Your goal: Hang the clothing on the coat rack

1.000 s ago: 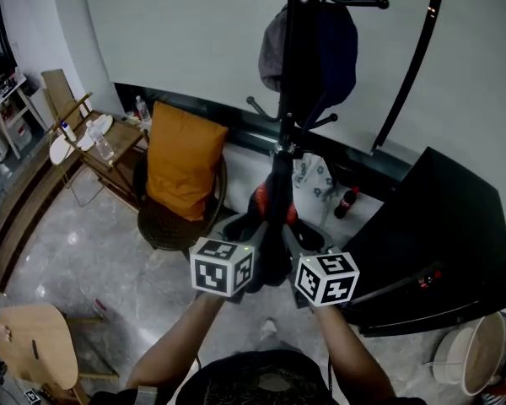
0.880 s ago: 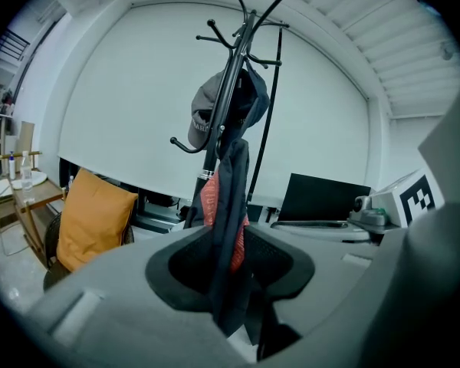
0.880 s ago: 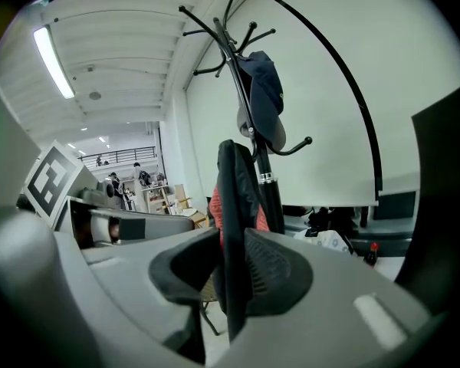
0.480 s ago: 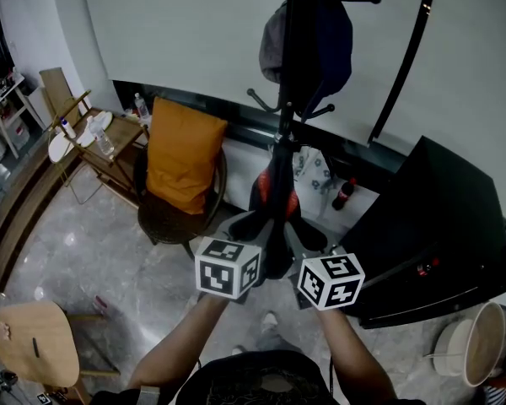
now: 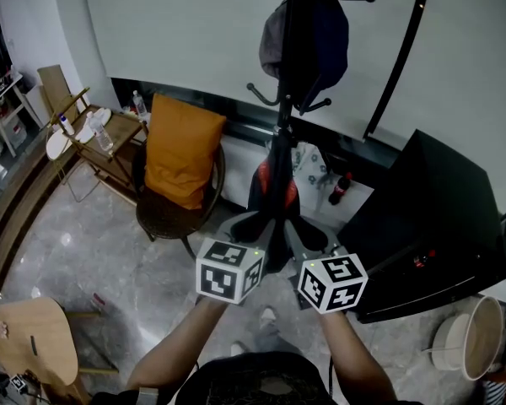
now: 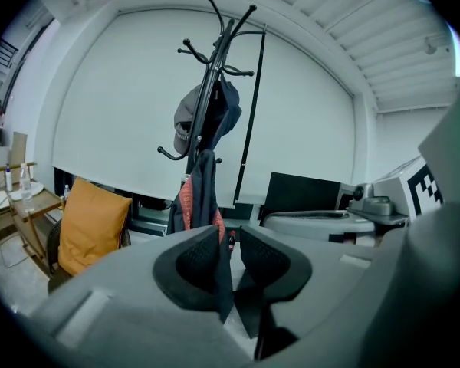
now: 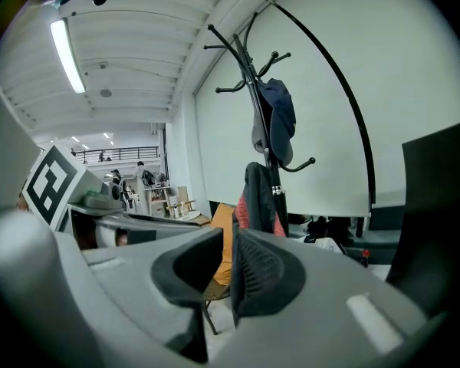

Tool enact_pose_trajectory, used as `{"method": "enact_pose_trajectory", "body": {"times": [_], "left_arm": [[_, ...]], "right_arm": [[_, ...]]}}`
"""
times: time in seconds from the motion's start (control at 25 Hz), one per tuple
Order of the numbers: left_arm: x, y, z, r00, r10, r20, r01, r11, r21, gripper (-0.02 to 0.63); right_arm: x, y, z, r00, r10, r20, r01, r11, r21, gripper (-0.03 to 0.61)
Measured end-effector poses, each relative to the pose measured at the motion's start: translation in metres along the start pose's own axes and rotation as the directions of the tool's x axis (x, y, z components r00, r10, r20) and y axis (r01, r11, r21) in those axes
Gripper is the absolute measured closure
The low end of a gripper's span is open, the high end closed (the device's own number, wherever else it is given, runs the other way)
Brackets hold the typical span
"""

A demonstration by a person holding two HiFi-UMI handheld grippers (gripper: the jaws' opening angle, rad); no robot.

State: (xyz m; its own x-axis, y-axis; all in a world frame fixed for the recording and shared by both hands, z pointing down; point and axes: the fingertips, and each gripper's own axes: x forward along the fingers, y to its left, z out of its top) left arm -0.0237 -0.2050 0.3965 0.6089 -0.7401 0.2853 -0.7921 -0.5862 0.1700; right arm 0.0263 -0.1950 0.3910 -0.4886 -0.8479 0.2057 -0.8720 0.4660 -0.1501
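**Jacket on the rack, both claws at its hem**

The dark jacket [image 5: 274,188], with red showing at its edges, hangs flat along the pole of the rack [image 5: 293,7], below the lower hooks; which hook bears it I cannot tell. Its tail drops to the level of the two claws and ends between them in the head view.

The left gripper [image 6: 228,236] points at the jacket from low down. Its jaws are apart and have just been closing. A dark strip of the tail shows in the gap against one pad, and the other pad stands clear of it; whether the strip lies between the pads or just beyond them I cannot tell.

The right gripper [image 7: 227,240] has its jaws drawn close with a thin slit left between them; cushion and floor show through the slit, and no cloth sits in it. The two marker cubes ride side by side, near each other, over the person's forearms [image 5: 181,344].

Higher on the rack hang a grey cap [image 5: 272,45] and a dark blue item [image 5: 331,36]; a black curved rod [image 5: 396,66] rises to the right. Left of the rack stands a chair [image 5: 164,222] with an orange cushion [image 5: 179,150]; beyond it is a wooden side table [image 5: 110,142]. A red-capped bottle [image 5: 339,194] stands on the floor near the rack's foot; a black slab [image 5: 430,226] fills the right side; a wooden stool [image 5: 34,344] sits at lower left.
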Motion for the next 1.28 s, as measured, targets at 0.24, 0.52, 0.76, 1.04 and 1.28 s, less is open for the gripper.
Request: {"method": "enact_pose_trajectory", "body": {"times": [0.24, 0.52, 0.76, 1.04, 1.28], "left_arm": [[-0.014, -0.011, 0.003, 1.000, -0.018, 0.020, 0.017, 1.000, 0.019, 0.564], [-0.026, -0.021, -0.001, 0.999, -0.035, 0.025, 0.034, 0.999, 0.021, 0.607], [-0.029, -0.024, -0.004, 0.999, -0.037, 0.017, 0.036, 0.999, 0.034, 0.607], [-0.034, -0.027, -0.006, 0.999, -0.047, 0.022, 0.046, 0.998, 0.037, 0.607], [-0.036, -0.032, -0.010, 0.998, -0.055, 0.020, 0.054, 0.998, 0.040, 0.609]], "right_arm": [[-0.015, 0.007, 0.002, 1.000, -0.012, 0.013, 0.012, 1.000, -0.010, 0.525], [-0.031, 0.019, 0.003, 1.000, -0.008, 0.025, 0.008, 1.000, -0.006, 0.560], [-0.039, 0.022, 0.003, 1.000, -0.007, 0.020, 0.008, 1.000, -0.016, 0.577], [-0.045, 0.025, 0.000, 1.000, -0.017, 0.019, 0.017, 0.999, -0.028, 0.577], [-0.050, 0.027, -0.003, 1.000, -0.019, 0.016, 0.019, 0.999, -0.031, 0.577]]}}
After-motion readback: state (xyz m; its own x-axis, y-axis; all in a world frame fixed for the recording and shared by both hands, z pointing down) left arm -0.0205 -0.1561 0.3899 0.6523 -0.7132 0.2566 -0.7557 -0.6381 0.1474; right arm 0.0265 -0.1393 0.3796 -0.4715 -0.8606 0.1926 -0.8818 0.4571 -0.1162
